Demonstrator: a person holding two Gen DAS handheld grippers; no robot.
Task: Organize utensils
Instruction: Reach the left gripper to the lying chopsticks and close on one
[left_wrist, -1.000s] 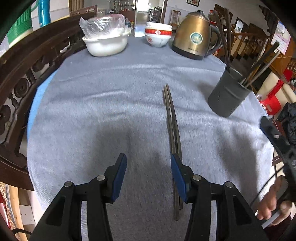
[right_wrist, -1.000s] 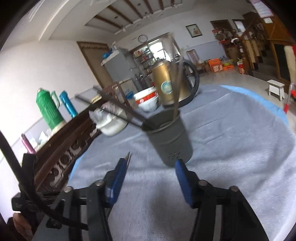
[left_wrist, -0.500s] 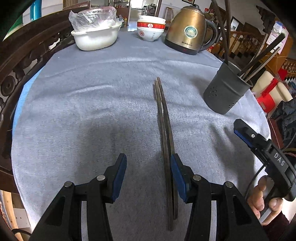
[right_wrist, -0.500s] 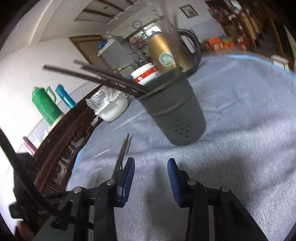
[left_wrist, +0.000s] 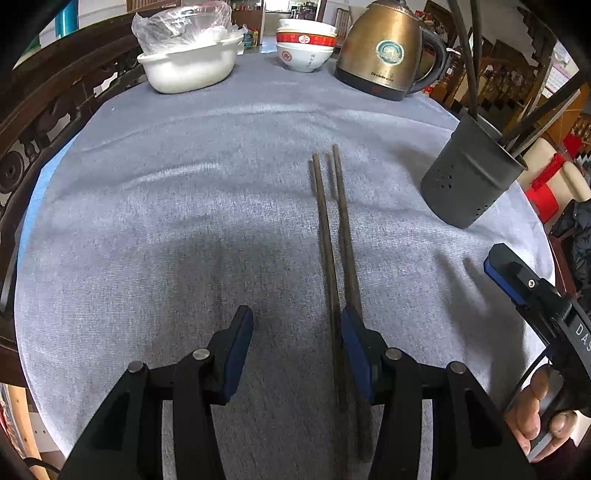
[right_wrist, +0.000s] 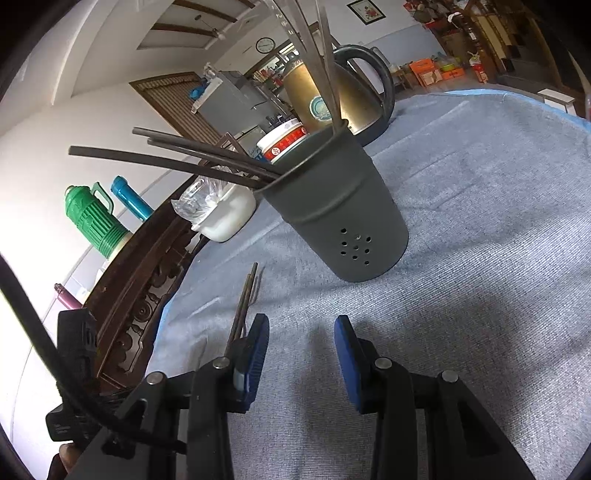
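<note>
- Chopsticks (left_wrist: 334, 236): a dark pair lies flat on the grey cloth of the surface (left_wrist: 184, 206), long axis running near to far, almost straight along the way the left hand-held gripper (left_wrist: 297, 347) points. Their near ends pass under its right finger (left_wrist: 354, 347), so the pair sits at the right edge of the gap, not centred in it.
- Left hand-held gripper: jaws stand moderately apart with nothing between the pads. It is the nearer of the two to the pair; judging by this, a small shift to the right would put the sticks between the pads, closing across their width.
- Right hand-held gripper (right_wrist: 301, 354): jaws narrower, also empty. In its own view the pair shows just outside its left finger (right_wrist: 255, 354); it faces the holder.
- Holder (left_wrist: 469, 173): a dark grey perforated cup, upright, farther off and to the right of the pair, already carrying several chopsticks leaning out of its rim.
- Farthest back: a brass kettle (left_wrist: 384, 51), stacked bowls (left_wrist: 306, 46) and a white dish (left_wrist: 192, 66).
</note>
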